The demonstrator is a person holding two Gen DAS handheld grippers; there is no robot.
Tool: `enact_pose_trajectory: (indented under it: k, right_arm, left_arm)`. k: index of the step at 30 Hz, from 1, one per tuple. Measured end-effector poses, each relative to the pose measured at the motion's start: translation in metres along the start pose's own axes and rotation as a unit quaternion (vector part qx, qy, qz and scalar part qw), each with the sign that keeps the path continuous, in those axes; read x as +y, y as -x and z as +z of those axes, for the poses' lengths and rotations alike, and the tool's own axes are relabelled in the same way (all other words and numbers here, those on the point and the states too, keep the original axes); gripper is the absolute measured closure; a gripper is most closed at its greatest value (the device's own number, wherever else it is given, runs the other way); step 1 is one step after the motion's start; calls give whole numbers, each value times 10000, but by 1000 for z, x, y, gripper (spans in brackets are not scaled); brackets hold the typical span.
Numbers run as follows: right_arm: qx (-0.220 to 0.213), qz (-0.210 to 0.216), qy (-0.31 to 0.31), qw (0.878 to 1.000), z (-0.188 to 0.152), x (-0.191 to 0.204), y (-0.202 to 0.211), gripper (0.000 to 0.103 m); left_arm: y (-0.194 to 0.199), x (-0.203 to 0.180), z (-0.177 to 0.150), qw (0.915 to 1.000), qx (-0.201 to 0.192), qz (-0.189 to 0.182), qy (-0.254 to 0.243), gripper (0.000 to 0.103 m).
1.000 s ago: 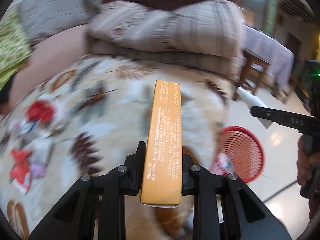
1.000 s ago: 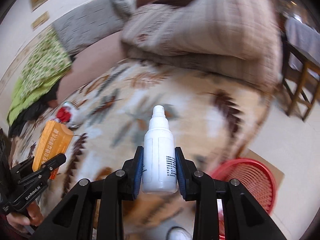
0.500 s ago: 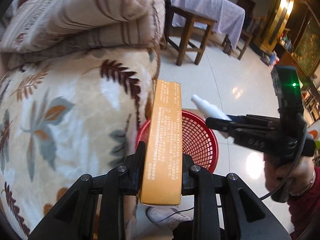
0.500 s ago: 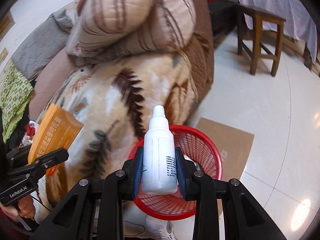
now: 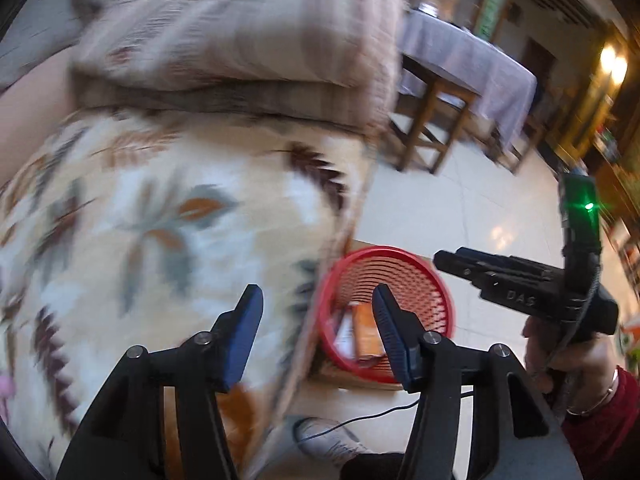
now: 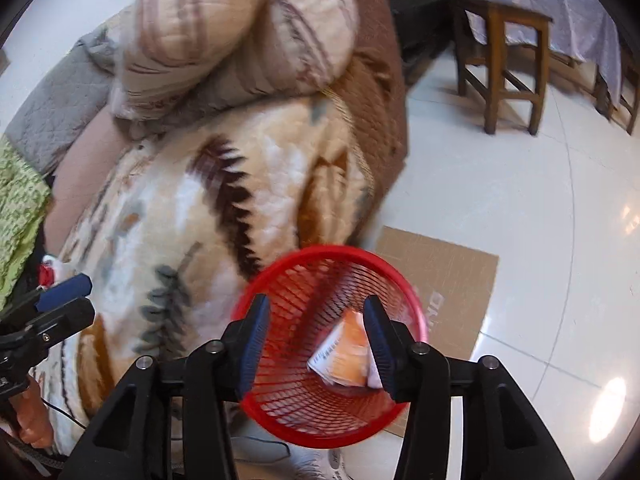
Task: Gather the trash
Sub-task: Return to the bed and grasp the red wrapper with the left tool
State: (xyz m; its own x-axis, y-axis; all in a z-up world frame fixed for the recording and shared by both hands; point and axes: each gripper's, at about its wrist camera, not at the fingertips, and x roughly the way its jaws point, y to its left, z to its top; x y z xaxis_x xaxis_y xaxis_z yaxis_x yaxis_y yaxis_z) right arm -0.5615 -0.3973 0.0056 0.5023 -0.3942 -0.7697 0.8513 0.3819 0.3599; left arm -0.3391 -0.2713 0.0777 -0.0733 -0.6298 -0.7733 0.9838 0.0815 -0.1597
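Observation:
A red mesh basket (image 6: 320, 251) stands on the floor beside the bed, and an orange box (image 6: 347, 349) lies inside it. The same basket (image 5: 400, 251) and orange box (image 5: 366, 338) show in the left wrist view. My right gripper (image 6: 315, 308) hangs over the basket, jaws opening, nothing between them. My left gripper (image 5: 316, 300) is over the blanket's edge just left of the basket, jaws also opening and empty. Each gripper appears in the other's view: the left gripper (image 6: 80, 298) far left, the right gripper (image 5: 448, 257) at right. I cannot make out the white bottle.
A leaf-patterned blanket (image 5: 168, 216) covers the bed, with a folded striped quilt (image 6: 240, 28) on it. Flat cardboard (image 6: 448, 272) lies under the basket on the white tile floor. A wooden table with a lilac cloth (image 6: 516, 16) stands behind. A shoe (image 5: 328, 438) and a cable lie below.
Both grippers have let go: the orange box has left the left jaws and lies in the basket, and the white bottle is gone from the right jaws. The left view swung back toward the bed.

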Motion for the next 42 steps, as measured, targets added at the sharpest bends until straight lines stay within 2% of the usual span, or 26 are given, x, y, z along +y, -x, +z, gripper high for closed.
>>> enact_pose_trajectory:
  k: [1,6,9,12,14,15,16,18,22,23,24,25,26,28,31,32,33,34,35,36,38,40,42]
  right_arm:
    - [-17,74,126,9999,3,13,1,51]
    - [47,694,849,9940,10,100,-3,51]
    - [84,960,1309,9867,10,159,-9,50]
    - [199,1317,1694,9765,7,217,-15,50]
    - [295,1485,1876,9705,5,252,-19,49]
    - [360,1587,1956,9671,4,270,-22,49]
    - [421,1681,2016,9640,2,286,-25,48]
    - [546,1899,2078,9580,-1,321,-31,47]
    - [799,2185,2111,9494,-9,379,-47,45]
    - [905,2333,2042,9464,-13,392,-55,45]
    - [980,2398,2002,9449,-16,400,-61,45]
    - [1061,2438,1968,9437,-20,409,-69,45]
    - [1127,2488,1941,9422,-26,416,-79,45]
    - [1214,2595,1928,9385,-37,424,-94,45]
    - [1352,2725,2020,9309,-47,429,-111,45]
    - [1361,2739,2095,9288,-50,430,-115,45]
    - [1352,2718,2167,9278,-52,432,-118,45]
    - [1361,2748,2229,9253,-55,436,-121,45]
    - [1374,2805,2277,9222,-57,438,-122,45]
    - [1363,2820,2299,9214,-59,440,-123,45]
    - [1328,2808,2342,9212,-60,442,-125,45]
    - [1303,2789,2269,9240,-57,438,-127,45]
    - [1290,2824,2132,9264,-51,432,-129,45]
  left_arm:
    - [12,14,-6,9995,-69,271,149,47]
    - [64,75,-36,9907,-283,1046,824,47]
    - [98,119,-59,9780,-381,1573,1316,47]
    - [132,171,-85,9586,-555,1939,2008,46]
    - [151,213,-102,9377,-663,2199,2606,45]
    - [159,238,-113,9226,-686,2382,2956,45]
    - [163,252,-119,9137,-706,2478,3142,45]
    - [168,292,-138,8881,-621,2641,3711,45]
    - [163,354,-173,8447,-511,2552,4676,45]
    - [160,366,-181,8365,-564,2433,4878,45]
    - [154,375,-185,8316,-564,2240,5051,45]
    - [148,382,-189,8288,-564,2004,5193,45]
    - [142,385,-188,8300,-585,1953,5191,45]
    - [133,384,-177,8409,-480,2249,4899,45]
    - [119,381,-165,8424,-453,2576,4712,45]
    - [114,379,-160,8452,-397,2735,4574,45]
    - [109,374,-154,8514,-279,2961,4320,52]
    - [105,370,-150,8579,-223,3065,4117,73]
    - [101,364,-145,8655,-170,3175,3871,78]
    - [97,358,-141,8682,-99,3374,3637,82]
    - [99,357,-140,8700,-74,3468,3504,88]
    - [111,365,-148,8647,-290,3251,3817,94]
    - [125,368,-151,8569,-581,3221,3983,99]
